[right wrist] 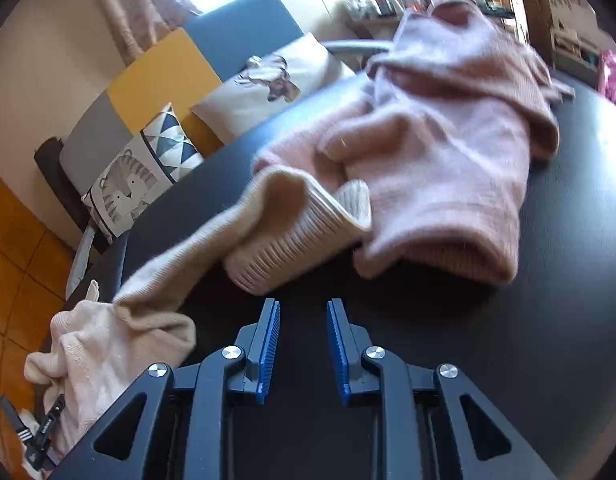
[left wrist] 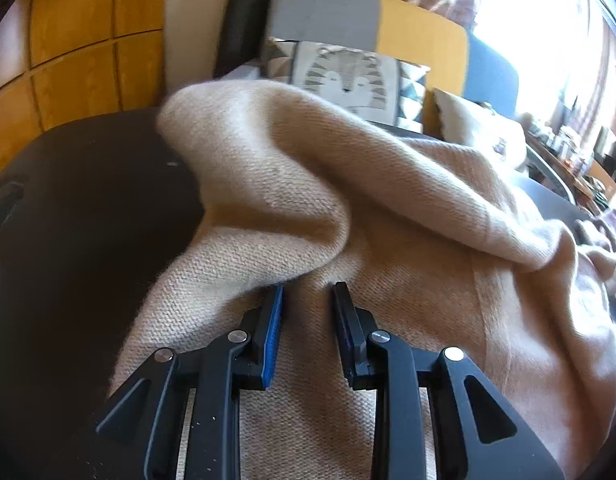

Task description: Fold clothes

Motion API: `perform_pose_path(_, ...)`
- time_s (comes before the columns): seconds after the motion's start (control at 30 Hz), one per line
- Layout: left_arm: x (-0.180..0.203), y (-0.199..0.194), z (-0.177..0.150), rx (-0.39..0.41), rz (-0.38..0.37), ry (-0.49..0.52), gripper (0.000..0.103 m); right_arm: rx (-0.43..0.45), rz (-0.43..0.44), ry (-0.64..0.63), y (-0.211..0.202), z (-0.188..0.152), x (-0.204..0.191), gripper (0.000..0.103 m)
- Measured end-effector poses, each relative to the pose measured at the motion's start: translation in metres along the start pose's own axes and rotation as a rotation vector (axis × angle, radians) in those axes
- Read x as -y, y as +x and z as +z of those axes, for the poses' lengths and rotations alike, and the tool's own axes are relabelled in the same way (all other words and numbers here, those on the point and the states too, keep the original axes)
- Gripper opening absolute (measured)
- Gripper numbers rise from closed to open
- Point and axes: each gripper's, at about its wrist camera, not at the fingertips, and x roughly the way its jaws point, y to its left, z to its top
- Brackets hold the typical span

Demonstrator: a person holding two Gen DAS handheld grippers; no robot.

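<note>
**While both grippers stand empty, a beige sweater waits for its next fold**

As I look through the left wrist camera, my left gripper (left wrist: 308,296) hovers low over a beige knit sweater (left wrist: 347,208) spread across a dark table (left wrist: 88,220). Its jaws stand a little apart with no cloth pinched between them; a loose flap of the knit is humped up just ahead of the left finger (left wrist: 272,320). Behind the table sits a sofa with a tiger-print cushion (left wrist: 347,76). I judge the fold is only partly laid, so this gripper should nip the raised flap at its edge, taking one layer rather than a bunch

Through the right wrist camera, my right gripper (right wrist: 303,308) is also parted and holds nothing, with bare table showing between the blue pads (right wrist: 339,356). Just ahead lies the beige sleeve, its ribbed cuff (right wrist: 292,240) curled open and touching a crumpled pink sweater (right wrist: 439,168) farther back. To do this well I would take the cuff alone, clear of the pink knit, and draw the sleeve flat across the body without dragging the neighbour along
</note>
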Motion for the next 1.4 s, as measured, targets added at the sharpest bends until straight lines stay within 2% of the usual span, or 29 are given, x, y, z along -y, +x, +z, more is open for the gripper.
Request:
perform_pose_path(0.2, -0.056, 0.001, 0.009, -0.002, 0.113, -0.094, 0.028, 0.0, 0.008, -0.028, 0.023, 0.012, -0.012, 0.024)
perform_pose_path(0.3, -0.075, 0.003, 0.015, -0.003, 0.17, -0.109, 0.028, 0.003, -0.017, -0.045, 0.028, 0.017, -0.017, 0.024)
perform_pose_path(0.37, -0.082, 0.005, 0.017, -0.01, 0.181, -0.121, 0.028, 0.009, -0.03, -0.058, 0.029, 0.021, -0.02, 0.024)
perform_pose_path(0.47, -0.081, 0.005, 0.018, -0.009, 0.188, -0.11, 0.029, 0.014, -0.04, -0.108, 0.032, 0.029, -0.025, 0.024)
perform_pose_path(0.63, -0.072, 0.004, 0.019, -0.005, 0.233, -0.066, 0.029, -0.019, -0.078, -0.298, 0.058, 0.038, -0.046, 0.028)
perform_pose_path(0.7, -0.073, 0.003, 0.019, -0.003, 0.228, -0.07, 0.029, -0.054, -0.077, -0.301, 0.073, 0.043, -0.05, 0.029)
perform_pose_path(0.9, -0.072, 0.0, 0.017, -0.002, 0.23, -0.077, 0.029, -0.029, -0.032, -0.188, 0.086, 0.059, -0.058, 0.032)
perform_pose_path(1.03, -0.074, 0.0, 0.017, -0.006, 0.231, -0.078, 0.029, -0.051, -0.006, -0.141, 0.099, 0.067, -0.065, 0.033)
perform_pose_path(1.1, -0.074, 0.0, 0.017, -0.001, 0.232, -0.076, 0.029, -0.053, -0.013, -0.172, 0.105, 0.07, -0.074, 0.038)
perform_pose_path(1.2, -0.074, 0.001, 0.017, 0.003, 0.232, -0.076, 0.029, -0.059, -0.071, -0.273, 0.117, 0.072, -0.092, 0.038)
perform_pose_path(1.3, -0.074, 0.002, 0.017, 0.004, 0.232, -0.076, 0.029, -0.051, -0.165, -0.415, 0.126, 0.068, -0.111, 0.021)
perform_pose_path(1.33, -0.074, 0.003, 0.017, 0.005, 0.233, -0.075, 0.029, -0.05, -0.155, -0.435, 0.127, 0.066, -0.114, 0.009)
perform_pose_path(1.4, -0.074, 0.003, 0.017, 0.005, 0.236, -0.072, 0.029, -0.047, -0.14, -0.43, 0.125, 0.064, -0.113, 0.004)
